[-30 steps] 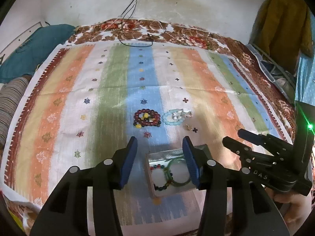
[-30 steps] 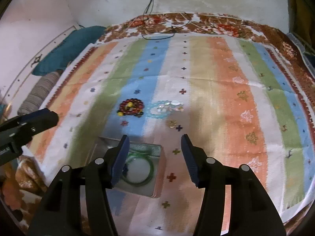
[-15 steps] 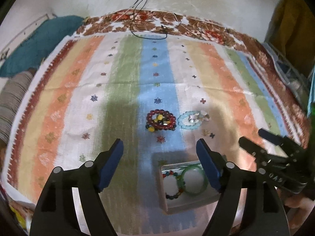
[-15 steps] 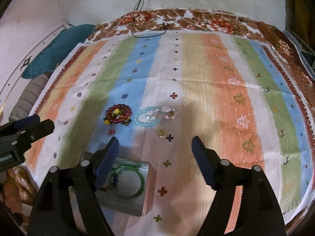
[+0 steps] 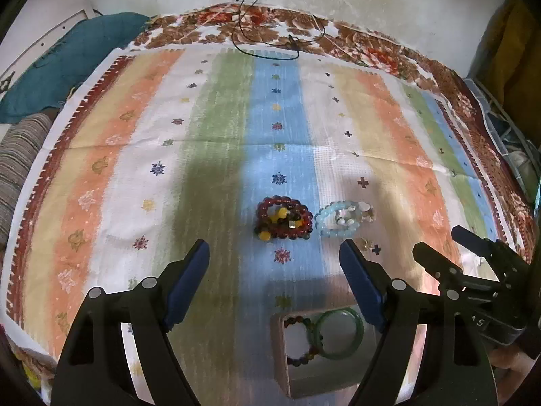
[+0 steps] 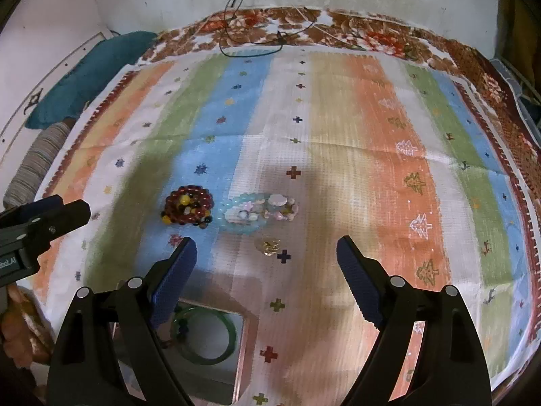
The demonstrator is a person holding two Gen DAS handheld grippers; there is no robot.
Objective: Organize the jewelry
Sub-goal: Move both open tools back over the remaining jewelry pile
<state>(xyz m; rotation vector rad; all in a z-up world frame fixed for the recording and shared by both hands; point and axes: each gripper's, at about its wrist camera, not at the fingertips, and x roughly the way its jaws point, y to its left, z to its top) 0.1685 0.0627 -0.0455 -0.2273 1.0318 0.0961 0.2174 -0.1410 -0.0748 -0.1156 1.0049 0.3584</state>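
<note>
A dark red bead bracelet pile (image 5: 282, 218) (image 6: 187, 209) lies on the blue stripe of the cloth. A pale blue bead bracelet with white and pink charms (image 5: 341, 218) (image 6: 257, 212) lies right of it. A small gold piece (image 6: 270, 246) lies in front of that. A small box (image 5: 287, 365) (image 6: 245, 345) holds a green bangle (image 5: 339, 333) (image 6: 203, 335) and a mixed bead bracelet (image 5: 301, 341). My left gripper (image 5: 274, 280) is open and empty, above the cloth just behind the box. My right gripper (image 6: 265, 280) is open and empty, near the gold piece.
The striped cloth (image 5: 142, 155) covers a floral bedspread (image 5: 216, 27). A black cable (image 5: 270, 47) lies at the far edge. A teal cushion (image 5: 67, 61) and a striped pillow (image 5: 17, 159) sit at the left. The right gripper also shows in the left wrist view (image 5: 456, 257).
Both grippers opened wide and drew back and up from the box. The green bangle and bead bracelet stay in the box.
</note>
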